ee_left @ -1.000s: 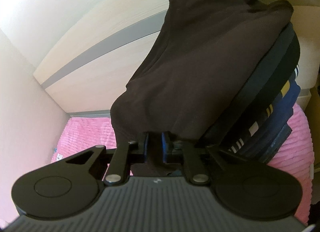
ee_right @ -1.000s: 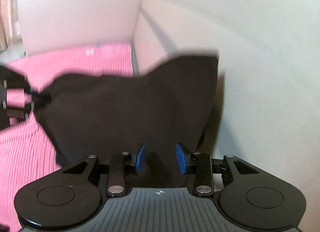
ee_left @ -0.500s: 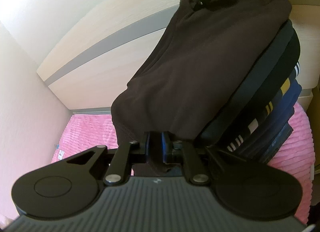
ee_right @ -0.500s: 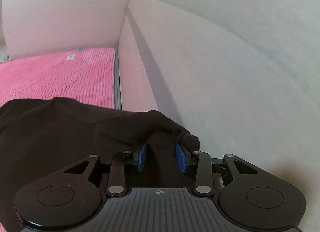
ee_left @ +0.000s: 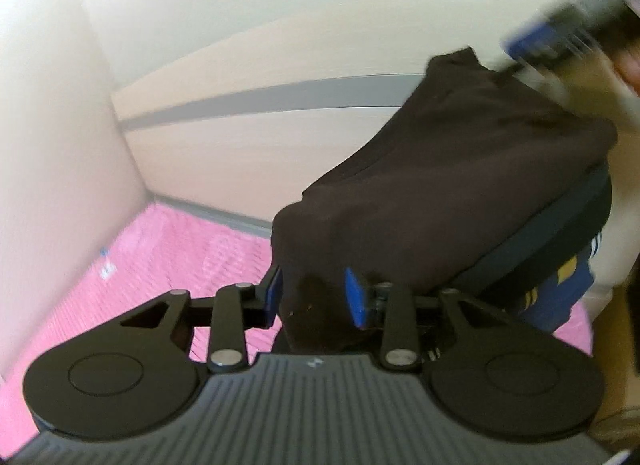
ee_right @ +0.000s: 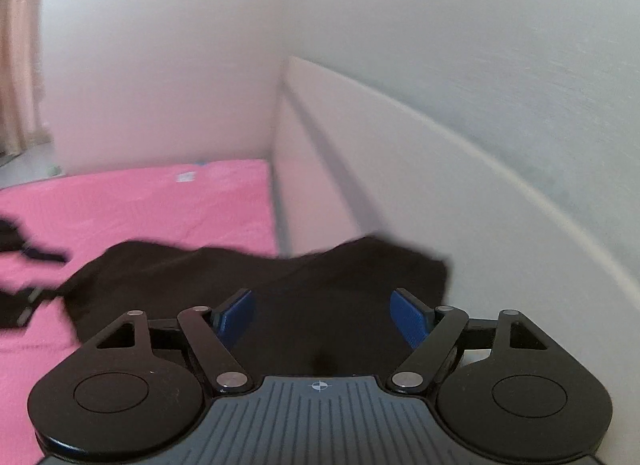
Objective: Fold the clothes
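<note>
Now both tilted down, left hand-held gripper (ee_left: 314, 297) opening, garment (ee_left: 440, 201) between

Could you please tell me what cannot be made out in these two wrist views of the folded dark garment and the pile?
- Left wrist view: the right gripper at the top right is smeared by motion blur.
- Left wrist view: the pile of folded clothes is mostly covered by the dark garment; only edges show.
- Right wrist view: the left gripper is blurred and cut by the left edge.
</note>
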The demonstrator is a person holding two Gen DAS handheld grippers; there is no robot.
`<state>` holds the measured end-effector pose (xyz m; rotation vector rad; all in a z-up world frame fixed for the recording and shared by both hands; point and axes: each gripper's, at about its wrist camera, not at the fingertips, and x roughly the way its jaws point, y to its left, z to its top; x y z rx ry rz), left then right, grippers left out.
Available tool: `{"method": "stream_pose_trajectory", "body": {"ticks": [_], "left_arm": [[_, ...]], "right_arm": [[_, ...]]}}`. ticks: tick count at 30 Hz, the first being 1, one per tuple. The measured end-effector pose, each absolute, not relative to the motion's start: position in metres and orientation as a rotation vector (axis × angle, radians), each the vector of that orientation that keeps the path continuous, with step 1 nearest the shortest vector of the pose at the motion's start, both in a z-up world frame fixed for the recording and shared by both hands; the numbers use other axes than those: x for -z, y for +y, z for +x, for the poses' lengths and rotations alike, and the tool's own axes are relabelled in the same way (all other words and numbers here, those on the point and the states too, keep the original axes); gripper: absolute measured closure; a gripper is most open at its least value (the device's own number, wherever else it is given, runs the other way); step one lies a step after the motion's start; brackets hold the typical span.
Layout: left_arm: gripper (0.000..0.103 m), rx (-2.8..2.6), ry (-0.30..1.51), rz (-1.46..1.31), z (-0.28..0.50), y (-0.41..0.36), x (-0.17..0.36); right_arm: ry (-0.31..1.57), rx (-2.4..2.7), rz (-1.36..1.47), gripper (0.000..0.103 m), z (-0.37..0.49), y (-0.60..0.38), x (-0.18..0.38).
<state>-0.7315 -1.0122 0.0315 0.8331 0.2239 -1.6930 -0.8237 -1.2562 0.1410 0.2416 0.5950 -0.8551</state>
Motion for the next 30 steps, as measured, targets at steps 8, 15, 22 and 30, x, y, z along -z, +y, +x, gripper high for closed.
{"method": "stream_pose_trajectory", "body": {"ticks": [8, 15, 22, 30], "left_arm": [[0.072, 1.675, 0.346, 0.832, -0.724, -1.024, -0.017], [0.025, 1.615, 0.494, 0.706, -0.703, -0.981, -0.028], [0.005, 1.615, 0.730, 0.648, -0.682, -0.909, -0.018], [0.001, 1.660, 0.765, 0.610, -0.655, -0.835, -0.021]], "right_arm": [[0.633, 0.856, 0.435, 0.025, -0.837, -1.247, -0.107], [0.553, 0.986, 0.445, 0.001, -0.866, -1.184, -0.122], [0.608, 1.093, 0.551, 0.001, -0.848, -1.076, -0.090], [0.566, 1.242, 0.722, 0.001, -0.820, -0.970, -0.096]]}}
